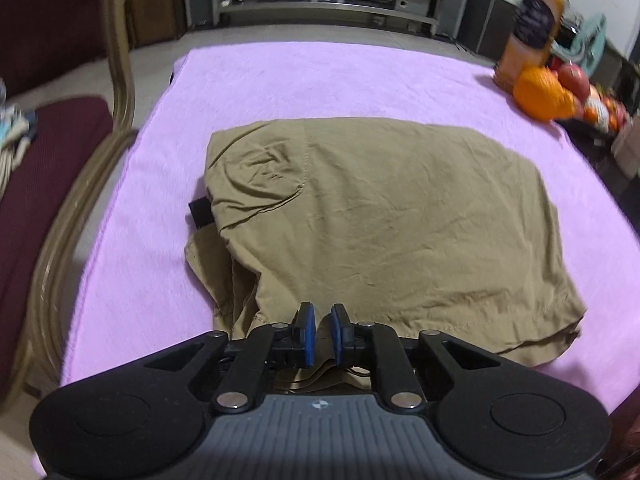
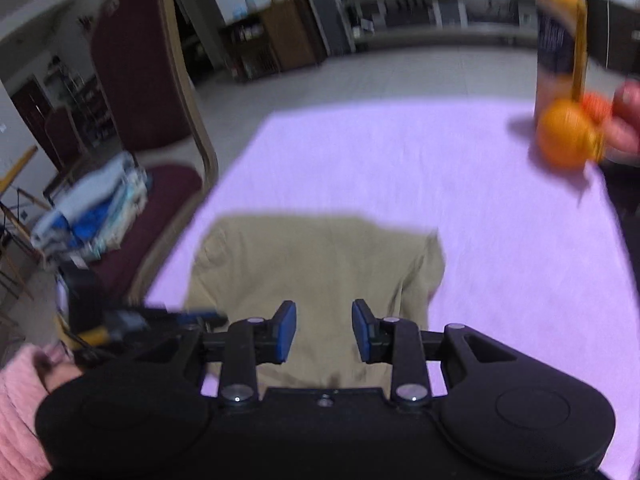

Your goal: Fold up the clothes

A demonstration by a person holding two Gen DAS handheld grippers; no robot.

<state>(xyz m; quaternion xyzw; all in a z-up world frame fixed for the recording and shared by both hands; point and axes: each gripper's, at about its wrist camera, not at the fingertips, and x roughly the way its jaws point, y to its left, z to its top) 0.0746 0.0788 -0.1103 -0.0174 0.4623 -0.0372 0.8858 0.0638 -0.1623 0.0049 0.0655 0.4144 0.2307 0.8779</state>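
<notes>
A khaki garment point(image 1: 380, 208) lies folded into a rough rectangle on the pink table cover point(image 1: 320, 76), with a black tab point(image 1: 200, 214) sticking out at its left edge. My left gripper point(image 1: 323, 330) hovers over the garment's near hem. Its blue pads stand a narrow gap apart, and only cloth lying below shows through that gap. In the blurred right wrist view, the same garment point(image 2: 312, 256) lies under my right gripper point(image 2: 324, 332). That gripper is open, with nothing between its fingers. A pink sleeve point(image 2: 20, 400) shows at the lower left.
An orange juice bottle point(image 1: 532, 28) and an orange fruit point(image 1: 540, 94) stand at the table's far right corner, with more fruit beside them. A maroon chair point(image 1: 48, 152) stands along the left side and holds a pile of blue and white items point(image 2: 96, 208). Shelving lines the back wall.
</notes>
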